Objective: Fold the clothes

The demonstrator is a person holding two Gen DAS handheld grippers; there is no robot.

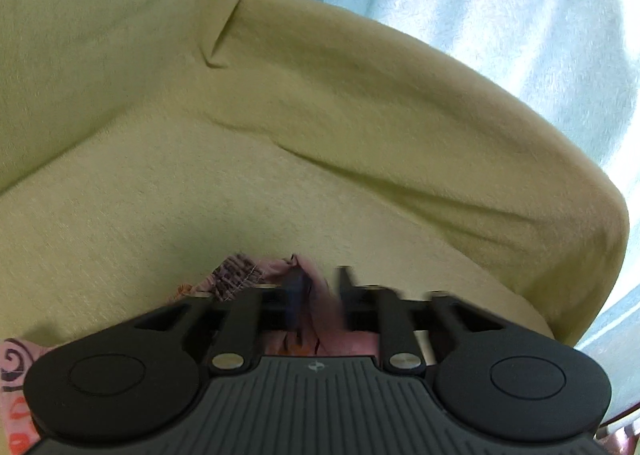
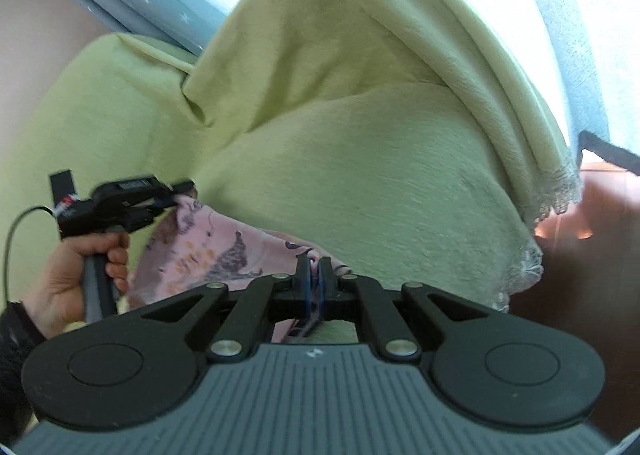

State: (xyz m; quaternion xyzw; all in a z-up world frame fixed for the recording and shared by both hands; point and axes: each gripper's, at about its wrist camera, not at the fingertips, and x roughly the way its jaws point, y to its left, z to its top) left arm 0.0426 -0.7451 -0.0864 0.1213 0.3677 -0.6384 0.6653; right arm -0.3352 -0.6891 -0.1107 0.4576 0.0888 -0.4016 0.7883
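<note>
The pink printed garment (image 2: 208, 251) is being held stretched above the green-covered sofa (image 2: 360, 183). The right gripper (image 2: 315, 275) is clamped on one edge, the left gripper (image 1: 320, 287) on the other w/ cloth between its fingers. Tension should be kept even & both edges level while it's being lowered.

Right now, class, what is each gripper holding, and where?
Both grip the pink printed cloth garment along its upper edge: left gripper one end, right gripper the other.
</note>
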